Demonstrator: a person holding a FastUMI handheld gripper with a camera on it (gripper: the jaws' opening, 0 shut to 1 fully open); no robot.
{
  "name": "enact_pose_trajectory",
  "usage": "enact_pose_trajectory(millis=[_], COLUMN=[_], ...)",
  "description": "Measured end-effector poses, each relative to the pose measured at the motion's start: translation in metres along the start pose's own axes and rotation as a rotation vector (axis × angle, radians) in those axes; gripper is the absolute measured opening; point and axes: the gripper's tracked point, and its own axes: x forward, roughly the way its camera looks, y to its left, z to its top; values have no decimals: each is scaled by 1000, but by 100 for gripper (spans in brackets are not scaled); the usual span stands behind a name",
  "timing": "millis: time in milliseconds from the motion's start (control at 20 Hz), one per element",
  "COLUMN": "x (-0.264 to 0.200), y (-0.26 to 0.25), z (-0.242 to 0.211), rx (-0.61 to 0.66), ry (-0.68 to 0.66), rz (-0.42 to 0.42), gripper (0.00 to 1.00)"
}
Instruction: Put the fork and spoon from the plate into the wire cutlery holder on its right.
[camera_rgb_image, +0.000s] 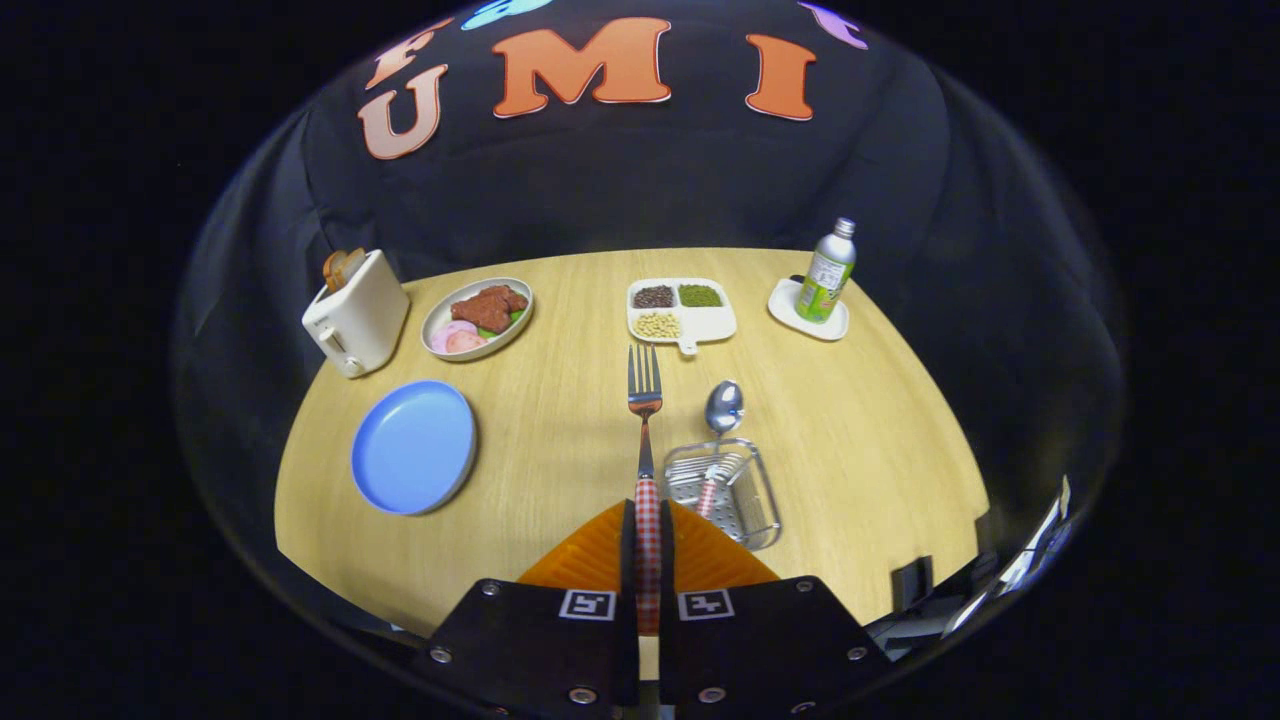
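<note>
Gripper (647, 560) clamped on the checked handle of the fork (645, 420), both fingers pressing its sides; the fork points straight ahead, tines raised over the table (560, 440). Just right of the fork stands the wire holder (722, 492), with the spoon (722, 410) already inside it, bowl upward and leaning over the far rim. The blue plate (413, 446) lies well to the left, bare. Beyond: a toaster (356, 312) holding bread, a dish of meat (478, 317), a divided tray of beans (681, 310), and a bottle (829, 272) on a saucer (795, 312).
</note>
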Motion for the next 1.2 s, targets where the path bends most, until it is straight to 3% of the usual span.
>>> enact_pose_trajectory(millis=[500, 1000, 1200], x=[-40, -17, 3], y=[-40, -50, -45], z=[-28, -50, -50], rx=[-184, -362, -354], ry=[246, 579, 681], rz=[35, 115, 144], gripper=[8, 9, 10])
